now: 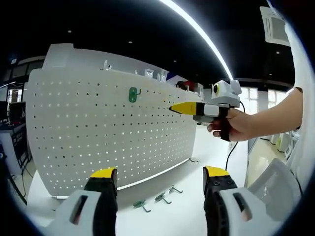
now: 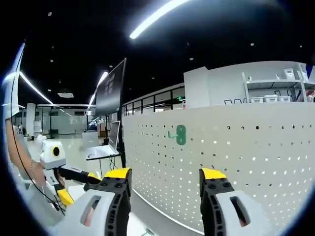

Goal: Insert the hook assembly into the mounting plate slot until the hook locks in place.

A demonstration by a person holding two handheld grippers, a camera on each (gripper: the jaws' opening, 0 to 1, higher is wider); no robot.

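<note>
White pegboard (image 1: 98, 132) stands upright on the tabletop (image 1: 187, 211); this looks like the mounting plate. One green hook (image 1: 133, 94) already sits in its upper holes, also seen in the right gripper view (image 2: 180, 134). Three more hooks (image 1: 158, 199) lie loose on the tabletop at the board's foot, one greenish, the others greyer, well apart from both grippers.

Left gripper (image 1: 160, 179): jaws spread, nothing between them, hanging above and short of the loose hooks. Right gripper (image 2: 165, 177): jaws spread in its own view, empty, facing the board near the mounted hook. From the left gripper view the right gripper (image 1: 184, 108) shows in a person's hand (image 1: 234, 124), its yellow tips pointed at the board and close to it, just to one side of the mounted hook; contact I can't tell.

Handling guess: hooks are small, light, stiff, likely metal wire with a coated plate; thin, so they could slip or twist in a pinch. Best hold is probably across the flat back plate, leaving the prongs free for the holes. Board is rigid but free-standing, so a hard push may tip it.

No containers here; shelf bins in the background are too far off to read.
</note>
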